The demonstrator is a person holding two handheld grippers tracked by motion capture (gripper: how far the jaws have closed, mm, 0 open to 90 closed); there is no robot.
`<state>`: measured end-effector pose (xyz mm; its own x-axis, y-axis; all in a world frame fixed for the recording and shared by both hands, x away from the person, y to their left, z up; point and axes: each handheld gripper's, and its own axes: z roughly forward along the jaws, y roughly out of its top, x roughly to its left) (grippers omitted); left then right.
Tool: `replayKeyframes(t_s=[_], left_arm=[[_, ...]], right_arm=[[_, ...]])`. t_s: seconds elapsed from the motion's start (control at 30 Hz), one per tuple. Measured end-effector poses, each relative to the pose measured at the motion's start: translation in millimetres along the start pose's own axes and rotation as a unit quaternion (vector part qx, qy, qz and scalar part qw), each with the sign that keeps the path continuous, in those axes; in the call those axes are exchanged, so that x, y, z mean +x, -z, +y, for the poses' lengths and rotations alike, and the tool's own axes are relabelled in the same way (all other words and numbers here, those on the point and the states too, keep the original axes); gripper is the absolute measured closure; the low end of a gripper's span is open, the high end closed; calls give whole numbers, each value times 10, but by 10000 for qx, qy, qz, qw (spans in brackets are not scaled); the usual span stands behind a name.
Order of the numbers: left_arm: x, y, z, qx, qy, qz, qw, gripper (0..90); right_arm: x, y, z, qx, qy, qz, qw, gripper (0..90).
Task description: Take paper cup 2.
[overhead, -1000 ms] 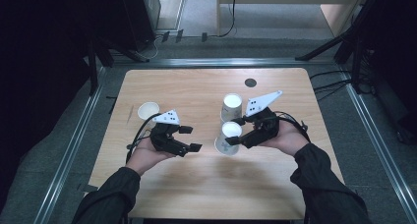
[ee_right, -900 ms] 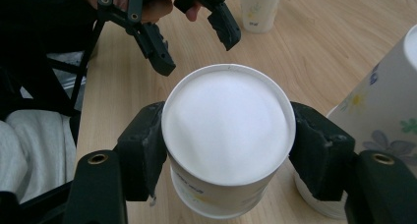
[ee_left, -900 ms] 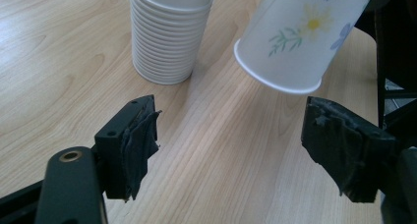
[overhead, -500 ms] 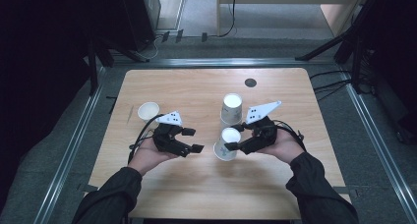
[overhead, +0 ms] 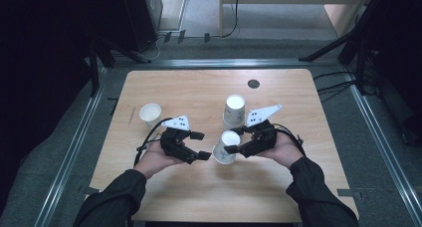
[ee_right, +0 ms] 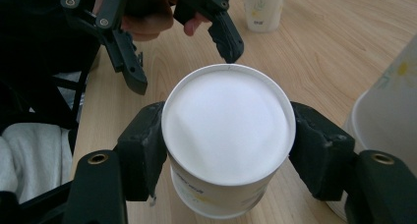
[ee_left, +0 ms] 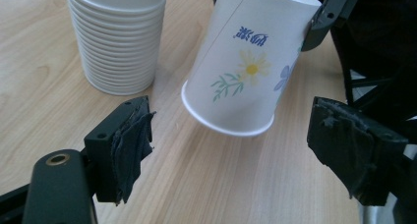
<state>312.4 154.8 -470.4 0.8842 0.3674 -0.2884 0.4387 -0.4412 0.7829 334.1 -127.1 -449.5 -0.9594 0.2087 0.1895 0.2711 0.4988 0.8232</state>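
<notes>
The gap between the left gripper (overhead: pixel 200 145) and the right gripper (overhead: pixel 234 141) is taken up by the held paper cup (overhead: pixel 225 147). Just behind it, passage is blocked by the cup stack (overhead: pixel 234 110). A single cup (overhead: pixel 150 113) stands far left; bare tabletop (overhead: pixel 199 87) is left beyond.

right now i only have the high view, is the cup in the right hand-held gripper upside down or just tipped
Observer: Upside down and tilted. In the left gripper view the held cup has its open rim lowest, clear of the table.
Operator: is the right hand-held gripper actually clamped on it
Observer: Yes. The right hand-held gripper has a pad pressed on each side, just below the cup's closed base.
Operator: and the left one
Observer: The left hand-held gripper is open, jaws spread below the rim, touching nothing.
</notes>
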Motion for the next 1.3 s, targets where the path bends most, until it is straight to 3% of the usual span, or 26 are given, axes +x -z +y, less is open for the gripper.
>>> replayKeyframes(t_s=[0.87,1.3], left_arm=[[-16,-160,-10,-89,-220,-276,9993,187],[-32,-170,-2,-182,-289,-223,9992,214]], right_arm=[[91,-148,174,-282,4,192,9994,355],[124,-212,190,-243,26,185,9995,357]])
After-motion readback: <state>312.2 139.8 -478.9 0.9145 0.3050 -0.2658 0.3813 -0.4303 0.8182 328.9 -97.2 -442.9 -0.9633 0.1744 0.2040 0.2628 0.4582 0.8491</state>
